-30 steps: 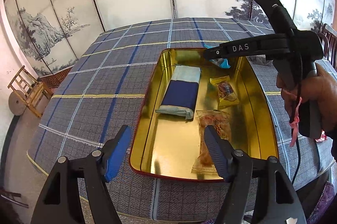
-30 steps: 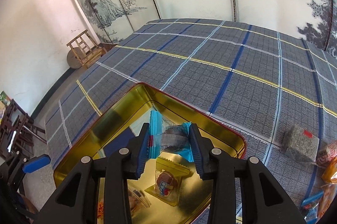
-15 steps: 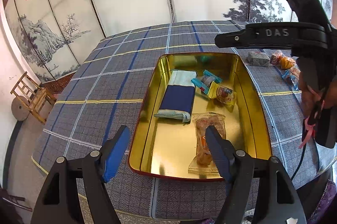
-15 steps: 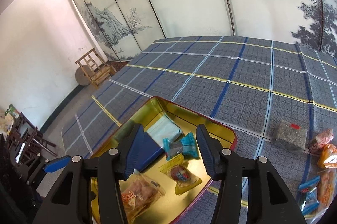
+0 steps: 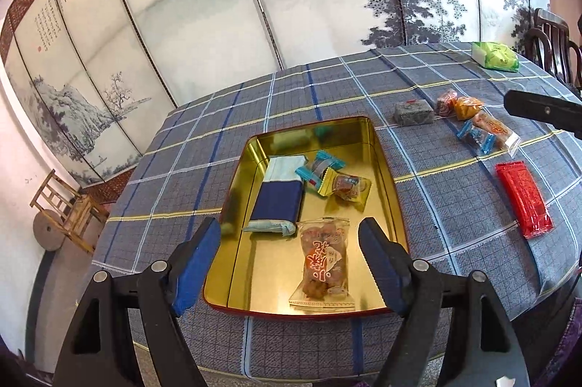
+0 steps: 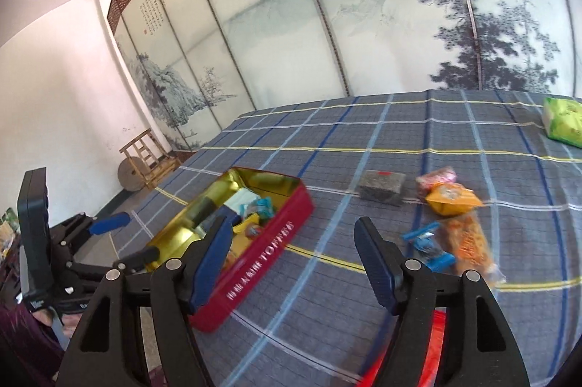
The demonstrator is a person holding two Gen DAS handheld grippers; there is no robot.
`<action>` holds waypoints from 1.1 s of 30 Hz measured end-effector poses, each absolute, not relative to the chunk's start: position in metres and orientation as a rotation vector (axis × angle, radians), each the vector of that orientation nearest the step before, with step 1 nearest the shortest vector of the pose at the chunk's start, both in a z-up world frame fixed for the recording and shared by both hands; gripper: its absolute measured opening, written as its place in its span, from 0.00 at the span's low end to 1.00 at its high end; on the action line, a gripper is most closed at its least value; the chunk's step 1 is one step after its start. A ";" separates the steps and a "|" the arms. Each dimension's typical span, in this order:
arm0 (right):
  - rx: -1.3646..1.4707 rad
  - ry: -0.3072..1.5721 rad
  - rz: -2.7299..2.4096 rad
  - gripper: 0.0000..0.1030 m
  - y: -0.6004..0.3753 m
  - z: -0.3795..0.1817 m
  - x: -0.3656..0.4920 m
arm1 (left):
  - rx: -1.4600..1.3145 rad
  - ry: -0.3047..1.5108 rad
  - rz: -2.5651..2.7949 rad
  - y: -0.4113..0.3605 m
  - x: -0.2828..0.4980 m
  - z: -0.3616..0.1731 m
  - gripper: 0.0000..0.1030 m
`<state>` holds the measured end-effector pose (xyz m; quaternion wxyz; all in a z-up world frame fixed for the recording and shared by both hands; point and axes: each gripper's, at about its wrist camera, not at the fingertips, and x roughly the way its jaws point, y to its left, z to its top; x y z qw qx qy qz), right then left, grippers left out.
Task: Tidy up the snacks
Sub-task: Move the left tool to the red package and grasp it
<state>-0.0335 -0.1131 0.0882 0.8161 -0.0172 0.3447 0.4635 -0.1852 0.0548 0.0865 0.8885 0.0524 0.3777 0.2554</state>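
A gold tin with a red rim (image 5: pixel 385 168) holds a blue-and-pale packet (image 5: pixel 280 201), a blue-wrapped candy (image 5: pixel 320 167), a yellow-wrapped snack (image 5: pixel 345 185) and a clear packet of brown snack (image 5: pixel 323 263). My left gripper (image 5: pixel 289 230) hovers over the tin's near end, its jaws opening with nothing held. My right gripper (image 6: pixel 294 227) hangs above the cloth to the right of the tin's red wall (image 6: pixel 269 248), jaws opening and empty. Loose on the cloth lie a blue candy (image 6: pixel 429 245), a long orange packet (image 6: pixel 469 241) and an orange snack (image 6: pixel 453 199).
A grey block (image 6: pixel 382 185), a pink snack (image 6: pixel 436 176) and a green bag (image 6: pixel 563 119) sit farther back on the plaid tablecloth. A red packet (image 5: pixel 523 198) lies near the front right. Painted screens stand behind the table; a wooden chair (image 5: pixel 65 208) is on the floor at left.
My right gripper let go of the blue candy, which now lies in the tin, then drew back to the right and up. My left gripper backed off a little.
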 end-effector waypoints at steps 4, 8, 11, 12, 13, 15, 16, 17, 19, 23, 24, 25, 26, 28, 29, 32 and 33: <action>-0.029 0.736 0.864 0.70 -0.167 0.081 -0.021 | 0.176 0.766 0.511 0.031 -0.178 0.093 0.76; -0.005 0.747 0.739 0.70 -0.218 0.069 -0.004 | 0.223 0.764 0.487 0.009 -0.170 0.096 0.77; -0.009 0.767 0.653 0.70 -0.246 0.058 0.010 | 0.252 0.772 0.472 -0.006 -0.162 0.096 0.77; -0.018 0.774 0.619 0.70 -0.253 0.054 0.014 | 0.261 0.777 0.467 -0.011 -0.159 0.096 0.78; -0.021 0.782 0.590 0.70 -0.260 0.051 0.018 | 0.268 0.783 0.460 -0.015 -0.156 0.095 0.78; 0.002 0.800 0.558 0.70 -0.275 0.045 0.027 | 0.268 0.804 0.433 -0.023 -0.149 0.093 0.79; 0.008 0.810 0.535 0.70 -0.282 0.042 0.032 | 0.261 0.821 0.410 -0.027 -0.145 0.092 0.79; 0.010 0.821 0.508 0.70 -0.288 0.039 0.036 | 0.251 0.839 0.383 -0.032 -0.141 0.090 0.79; 0.027 0.843 0.472 0.70 -0.298 0.034 0.045 | 0.222 0.878 0.318 -0.041 -0.132 0.086 0.79; 0.040 0.885 0.422 0.71 -0.310 0.024 0.058 | 0.076 0.989 0.102 -0.060 -0.106 0.075 0.79; 0.047 0.895 0.425 0.71 -0.311 0.021 0.061 | 0.043 1.010 0.060 -0.064 -0.099 0.071 0.79; 0.053 0.903 0.428 0.71 -0.311 0.019 0.062 | 0.017 1.030 0.036 -0.069 -0.091 0.066 0.79; 0.057 0.907 0.431 0.72 -0.311 0.017 0.063 | -0.008 1.051 0.012 -0.073 -0.083 0.061 0.79; 0.053 0.888 0.443 0.76 -0.310 0.017 0.061 | -0.033 1.085 -0.022 -0.082 -0.067 0.051 0.79; 0.051 0.885 0.446 0.77 -0.309 0.016 0.061 | -0.042 1.096 -0.028 -0.086 -0.060 0.046 0.79; 0.066 0.883 0.466 0.79 -0.310 0.016 0.062 | -0.058 1.130 -0.072 -0.097 -0.040 0.033 0.79; 0.079 0.882 0.474 0.79 -0.312 0.016 0.062 | -0.059 1.144 -0.082 -0.101 -0.034 0.029 0.79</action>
